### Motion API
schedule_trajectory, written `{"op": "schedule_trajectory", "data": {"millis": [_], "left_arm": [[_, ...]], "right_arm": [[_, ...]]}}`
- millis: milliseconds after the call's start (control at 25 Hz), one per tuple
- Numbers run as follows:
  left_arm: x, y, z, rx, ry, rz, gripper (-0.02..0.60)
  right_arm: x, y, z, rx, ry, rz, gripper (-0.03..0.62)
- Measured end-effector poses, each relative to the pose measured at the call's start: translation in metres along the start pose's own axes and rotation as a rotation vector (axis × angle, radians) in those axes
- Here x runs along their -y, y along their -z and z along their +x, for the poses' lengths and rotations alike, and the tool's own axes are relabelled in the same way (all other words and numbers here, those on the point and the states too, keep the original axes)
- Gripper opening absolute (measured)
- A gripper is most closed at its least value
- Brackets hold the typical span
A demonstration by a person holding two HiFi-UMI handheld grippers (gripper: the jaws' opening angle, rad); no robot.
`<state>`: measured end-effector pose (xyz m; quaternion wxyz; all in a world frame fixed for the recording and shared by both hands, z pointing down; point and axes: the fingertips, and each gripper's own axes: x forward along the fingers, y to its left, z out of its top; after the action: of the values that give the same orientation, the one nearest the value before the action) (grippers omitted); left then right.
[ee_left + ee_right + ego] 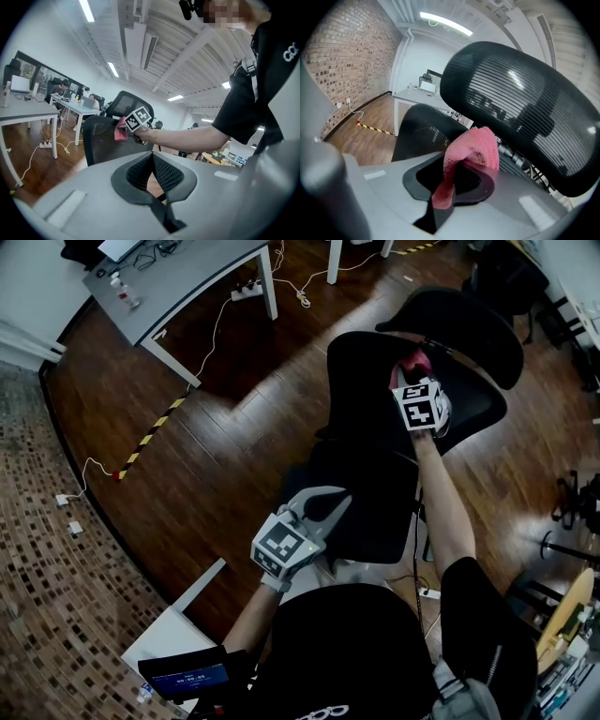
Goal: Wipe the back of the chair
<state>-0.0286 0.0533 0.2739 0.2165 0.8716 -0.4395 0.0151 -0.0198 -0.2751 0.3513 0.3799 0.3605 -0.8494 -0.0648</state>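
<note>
**Pink cloth being pinched at the top of the mesh chair back**

The chair [375, 493] is showing black all over. Its backrest [421, 130] is curving in a fine, see-through mesh, and the headrest [520, 108] is arching above it as a broad, rounded panel of ribbed mesh that is catching the ceiling light in pale streaks. The cloth [472, 144] is looking soft and nubbly (towelling, by its pile), pink, and is bunching into a folded hump with one tail hanging down.

The right gripper [457, 180] is pinching that cloth: its jaws are closing on the fold, and the tail is trailing down between the dark, ridged pads. The hump is sticking out past the tips, right under the headrest's lower edge and just beside the top of the backrest; whether it is touching the mesh is not showing clearly. In the head view the right gripper [411, 373] is reaching out over the chair on a stretched arm, the cloth [417, 359] peeking out beyond the marker cube.

The left gripper [152, 173] is holding its ridged pads together at the tips, with nothing between them. It [326, 505] is hanging close to the person's body, beside the near edge of the seat, well apart from the cloth [120, 132].
</note>
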Motion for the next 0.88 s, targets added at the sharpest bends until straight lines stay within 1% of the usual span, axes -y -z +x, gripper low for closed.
{"op": "schedule_trajectory", "data": {"millis": [240,360,480,680,760,880], "left_arm": [[-0.017,0.003,-0.021,0.006,0.005,-0.018,-0.008],[-0.022,0.006,-0.028,0.009,0.023,-0.024,-0.008],[-0.029,0.015,-0.038,-0.005,0.042,-0.032,-0.008],[-0.060,0.027,-0.059,-0.022,0.060,-0.028,-0.008],[-0.070,0.036,-0.069,-0.025,0.070,-0.047,-0.008],[-0.082,0.049,-0.085,-0.027,0.050,-0.101,-0.008]], "right_arm": [[-0.050,-0.036,0.017,0.021,-0.043,-0.026,0.044],[-0.066,-0.051,0.023,0.032,-0.044,-0.044,0.044],[-0.086,-0.058,0.026,0.045,-0.057,-0.049,0.044],[-0.124,-0.078,0.038,0.095,-0.083,-0.092,0.044],[-0.140,-0.082,0.042,0.114,-0.093,-0.112,0.044],[-0.162,-0.083,0.036,0.153,-0.112,-0.122,0.044]]}}
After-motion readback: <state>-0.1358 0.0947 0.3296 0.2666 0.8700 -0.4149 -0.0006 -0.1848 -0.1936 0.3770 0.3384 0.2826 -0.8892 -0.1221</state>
